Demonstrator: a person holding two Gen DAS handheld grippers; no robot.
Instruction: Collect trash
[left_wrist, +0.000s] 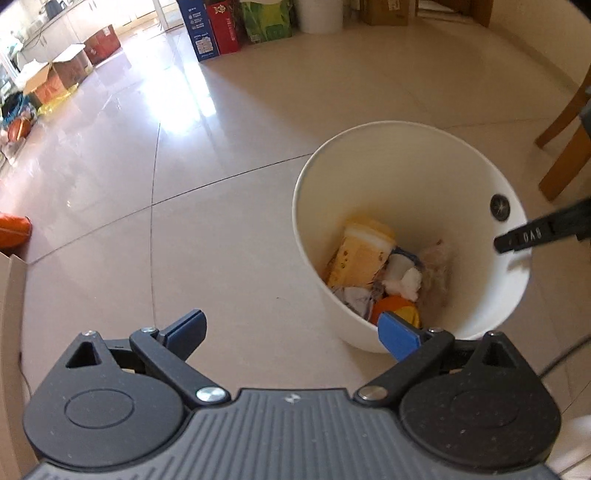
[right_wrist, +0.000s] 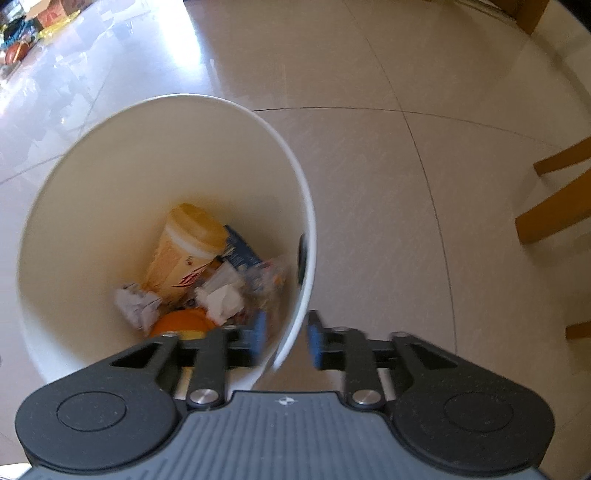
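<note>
The white bin (left_wrist: 410, 236) stands on the tiled floor (left_wrist: 221, 184), right of centre in the left wrist view and left of centre in the right wrist view, its bottom littered with a yellow-lidded cup (right_wrist: 188, 240), crumpled paper (right_wrist: 221, 301), an orange piece (right_wrist: 181, 323) and a blue carton (right_wrist: 240, 251). No loose trash lies on the bare tiles close to the bin. The left gripper (left_wrist: 291, 332) is spread wide at the lower edge of its view, with nothing between its blue pads (left_wrist: 399, 334); one pad overlaps the bin's near wall in the picture, though contact cannot be confirmed. The right gripper (right_wrist: 286, 338) straddles the bin's rim at lower centre, jaws partly apart, one blurred pad inside the wall and one outside, neither plainly pressing on it. The step in hand looks like letting go of the bin; to do it well, the right jaws should part fully and lift straight up, so the rim is not dragged and the bin does not tip. Wooden chair legs (right_wrist: 554, 218) stand at right.
</note>
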